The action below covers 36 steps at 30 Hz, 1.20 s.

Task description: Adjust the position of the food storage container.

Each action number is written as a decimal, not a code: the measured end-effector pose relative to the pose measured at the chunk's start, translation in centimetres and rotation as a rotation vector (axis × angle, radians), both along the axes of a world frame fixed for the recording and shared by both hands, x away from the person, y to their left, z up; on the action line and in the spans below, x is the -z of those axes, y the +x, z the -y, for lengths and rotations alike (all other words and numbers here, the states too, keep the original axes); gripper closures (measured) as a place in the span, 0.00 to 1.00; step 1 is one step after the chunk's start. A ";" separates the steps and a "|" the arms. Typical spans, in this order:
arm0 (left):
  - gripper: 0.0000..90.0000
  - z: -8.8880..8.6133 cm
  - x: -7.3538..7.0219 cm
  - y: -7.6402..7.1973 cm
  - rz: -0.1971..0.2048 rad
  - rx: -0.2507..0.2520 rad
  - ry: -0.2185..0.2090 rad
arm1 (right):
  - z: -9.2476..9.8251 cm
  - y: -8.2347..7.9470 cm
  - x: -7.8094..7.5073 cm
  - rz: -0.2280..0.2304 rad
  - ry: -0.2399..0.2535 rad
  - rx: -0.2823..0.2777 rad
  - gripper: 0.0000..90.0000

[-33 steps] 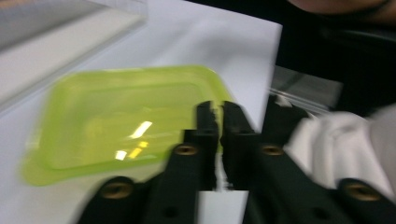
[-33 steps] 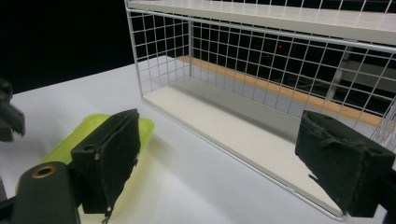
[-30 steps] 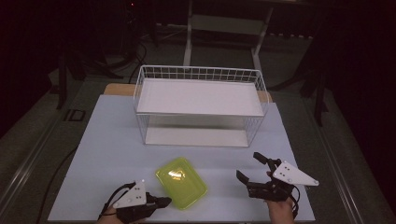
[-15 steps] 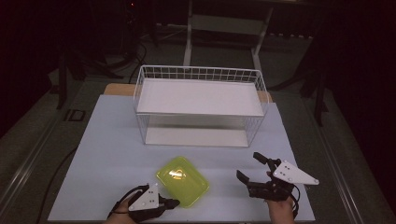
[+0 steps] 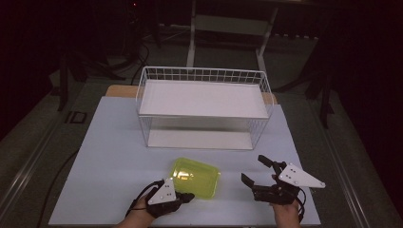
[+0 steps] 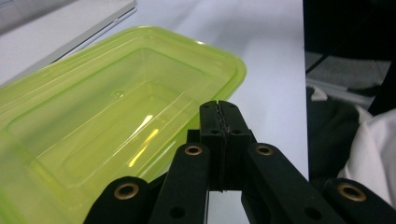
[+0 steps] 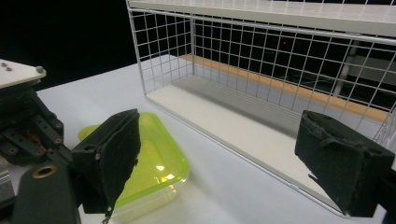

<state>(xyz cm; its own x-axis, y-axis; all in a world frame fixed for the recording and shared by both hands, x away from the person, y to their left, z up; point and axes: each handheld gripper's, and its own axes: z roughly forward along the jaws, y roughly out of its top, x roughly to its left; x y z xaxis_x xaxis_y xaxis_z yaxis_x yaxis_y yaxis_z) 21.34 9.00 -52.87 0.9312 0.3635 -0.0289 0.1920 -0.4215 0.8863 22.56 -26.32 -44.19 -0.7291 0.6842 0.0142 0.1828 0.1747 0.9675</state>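
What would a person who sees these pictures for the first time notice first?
The bright yellow-green plastic container catches the eye at once, lying on the pale table near the front edge. Behind it stands a white wire rack with two shelves, in the middle of the table. The left claw is shut at the container's near rim, while the right claw hangs open to the container's right.

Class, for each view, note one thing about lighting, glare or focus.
High view: the table is lit, the room behind is nearly black. Left gripper view: a bright glint sits on the yellow-green container, and the near black links look soft. Right gripper view: the near pads are blurred, while the wire rack is sharper.
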 end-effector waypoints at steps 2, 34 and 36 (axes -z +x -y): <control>1.00 0.0 -0.1 0.0 -0.003 0.000 0.003 | 0.0 0.0 0.0 -0.002 0.000 0.000 0.16; 1.00 -5.0 0.4 3.7 0.027 -0.183 0.007 | 0.1 0.1 0.1 -0.004 -0.007 0.005 0.16; 1.00 -4.5 0.4 3.4 0.012 -0.183 -0.003 | 0.1 0.1 0.1 -0.004 -0.004 0.010 0.16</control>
<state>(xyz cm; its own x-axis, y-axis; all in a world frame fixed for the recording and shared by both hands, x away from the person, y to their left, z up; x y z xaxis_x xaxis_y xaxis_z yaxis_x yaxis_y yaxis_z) 24.73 13.50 -53.25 0.8499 0.5265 -0.0192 0.2545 -0.3783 0.8900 22.65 -26.42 -44.27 -0.7221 0.6917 0.0142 0.1883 0.1767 0.9661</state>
